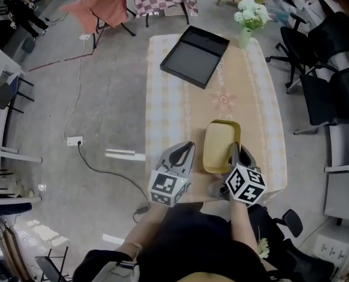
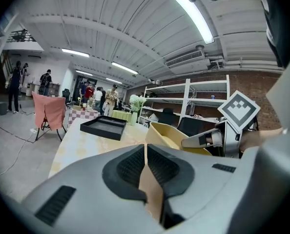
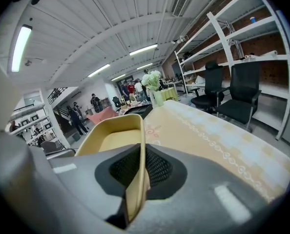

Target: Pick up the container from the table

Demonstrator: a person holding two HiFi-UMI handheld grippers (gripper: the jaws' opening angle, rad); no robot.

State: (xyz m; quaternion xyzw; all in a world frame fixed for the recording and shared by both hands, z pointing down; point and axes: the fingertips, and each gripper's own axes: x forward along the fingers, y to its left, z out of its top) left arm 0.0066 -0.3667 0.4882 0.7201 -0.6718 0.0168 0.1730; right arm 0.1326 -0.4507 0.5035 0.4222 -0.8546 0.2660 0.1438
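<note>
A yellow rectangular container (image 1: 218, 145) is near the front edge of the table (image 1: 168, 110) and looks raised slightly off it. My right gripper (image 1: 234, 152) is shut on its right wall near the front corner. In the right gripper view that thin yellow wall (image 3: 135, 179) is pinched between the dark pads, and the container's hollow (image 3: 113, 140) lies to the left. My left gripper (image 1: 188, 147) hovers just left of the container, shut with nothing in it. In the left gripper view its jaws (image 2: 146, 152) meet, and the container (image 2: 167, 136) and right gripper (image 2: 198, 140) show ahead to the right.
A black tray (image 1: 195, 54) lies at the table's far end, beside a vase of white flowers (image 1: 248, 19). Black office chairs (image 1: 333, 93) stand to the right of the table. A power strip with its cable (image 1: 74, 140) lies on the floor to the left.
</note>
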